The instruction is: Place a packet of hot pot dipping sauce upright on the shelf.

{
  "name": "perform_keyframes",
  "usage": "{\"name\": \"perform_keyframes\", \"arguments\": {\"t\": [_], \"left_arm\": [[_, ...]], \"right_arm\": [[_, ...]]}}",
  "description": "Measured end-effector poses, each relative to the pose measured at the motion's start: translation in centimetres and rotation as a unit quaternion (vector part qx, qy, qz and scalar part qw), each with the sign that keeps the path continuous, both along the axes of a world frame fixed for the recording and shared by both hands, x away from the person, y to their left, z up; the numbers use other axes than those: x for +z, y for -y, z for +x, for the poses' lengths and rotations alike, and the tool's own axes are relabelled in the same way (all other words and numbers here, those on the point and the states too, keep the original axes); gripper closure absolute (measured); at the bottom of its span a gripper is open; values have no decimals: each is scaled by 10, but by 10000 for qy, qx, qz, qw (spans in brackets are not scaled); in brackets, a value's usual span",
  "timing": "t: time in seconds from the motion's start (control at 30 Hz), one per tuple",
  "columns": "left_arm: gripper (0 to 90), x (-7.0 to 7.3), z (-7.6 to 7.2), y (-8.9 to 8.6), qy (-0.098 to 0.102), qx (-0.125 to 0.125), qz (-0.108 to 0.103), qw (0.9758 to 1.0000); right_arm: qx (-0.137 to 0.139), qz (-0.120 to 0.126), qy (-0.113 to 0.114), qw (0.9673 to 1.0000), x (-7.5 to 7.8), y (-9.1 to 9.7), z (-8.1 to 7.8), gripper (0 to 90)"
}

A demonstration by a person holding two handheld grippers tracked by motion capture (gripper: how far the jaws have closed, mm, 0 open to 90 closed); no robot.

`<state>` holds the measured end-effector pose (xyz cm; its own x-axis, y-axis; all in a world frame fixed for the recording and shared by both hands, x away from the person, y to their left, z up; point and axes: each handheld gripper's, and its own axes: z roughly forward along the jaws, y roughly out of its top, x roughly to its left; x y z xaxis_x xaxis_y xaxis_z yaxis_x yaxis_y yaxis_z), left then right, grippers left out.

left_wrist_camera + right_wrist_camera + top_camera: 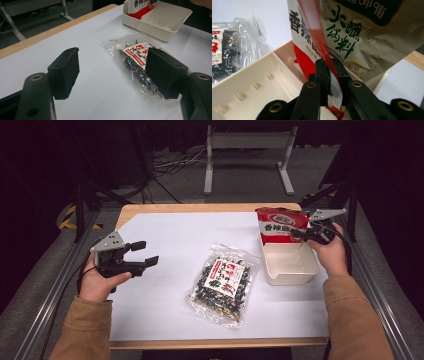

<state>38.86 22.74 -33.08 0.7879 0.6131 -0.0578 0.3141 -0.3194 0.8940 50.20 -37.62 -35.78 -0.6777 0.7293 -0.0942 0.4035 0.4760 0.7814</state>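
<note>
The right gripper [299, 234] pinches the side edge of the red and white foil snack bag [279, 226], which stands upright in the far end of the cream rectangular plastic tray [292, 271]. A clear crinkly packet of dark snacks with a red label [224, 282] lies flat just beside that tray. Well apart from the tray, the left gripper [144, 254] hovers, jaws wide apart and empty

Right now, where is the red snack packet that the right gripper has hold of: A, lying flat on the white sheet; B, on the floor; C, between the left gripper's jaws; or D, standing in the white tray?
D: the red snack packet stands upright at the far end of the white tray, its edge pinched by the right gripper.
</note>
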Motion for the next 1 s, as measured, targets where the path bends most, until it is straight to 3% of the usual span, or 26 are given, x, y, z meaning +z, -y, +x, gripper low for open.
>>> {"name": "perform_keyframes", "arguments": {"t": [0.23,0.37,0.5,0.73,1.0], "left_arm": [[275,-4,3,4,-63,-79,87,9999],[272,-6,3,7,-99,-88,96,9999],[270,-7,4,8,-156,-118,125,9997],[268,-8,6,12,-144,-178,172,9996],[263,-11,9,18,-207,-266,233,9992]], "right_arm": [[-142,-50,37,9999,2,-1,-3,674],[-313,19,103,9995,5,-1,-6,524],[-414,122,165,9989,9,1,-12,449],[-567,162,345,9977,19,3,-24,369],[-644,44,395,9971,24,9,-44,352]]}}
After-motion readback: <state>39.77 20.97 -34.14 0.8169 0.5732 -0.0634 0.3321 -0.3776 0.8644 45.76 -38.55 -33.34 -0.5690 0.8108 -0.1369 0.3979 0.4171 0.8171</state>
